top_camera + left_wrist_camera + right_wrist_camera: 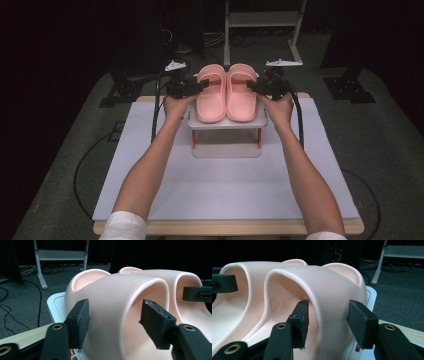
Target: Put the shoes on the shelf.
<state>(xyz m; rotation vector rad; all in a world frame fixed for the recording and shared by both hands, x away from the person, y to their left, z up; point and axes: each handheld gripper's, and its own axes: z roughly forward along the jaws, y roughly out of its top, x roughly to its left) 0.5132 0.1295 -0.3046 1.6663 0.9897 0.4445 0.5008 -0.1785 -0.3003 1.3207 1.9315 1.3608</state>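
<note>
A pair of pink slide slippers rests side by side on a small white stand with orange legs. My left gripper reaches in from the left at the left slipper. Its jaws straddle that slipper's strap: one pad sits beside the outer wall, the other stands inside with a gap, so the left gripper is open. My right gripper mirrors it on the right slipper. It too is open, with the strap between its pads and neither pad pressing it.
The stand sits at the far middle of a white mat on a wooden table. A metal frame and cables lie on the dark floor behind. Each gripper view shows the other gripper's jaw at the far side.
</note>
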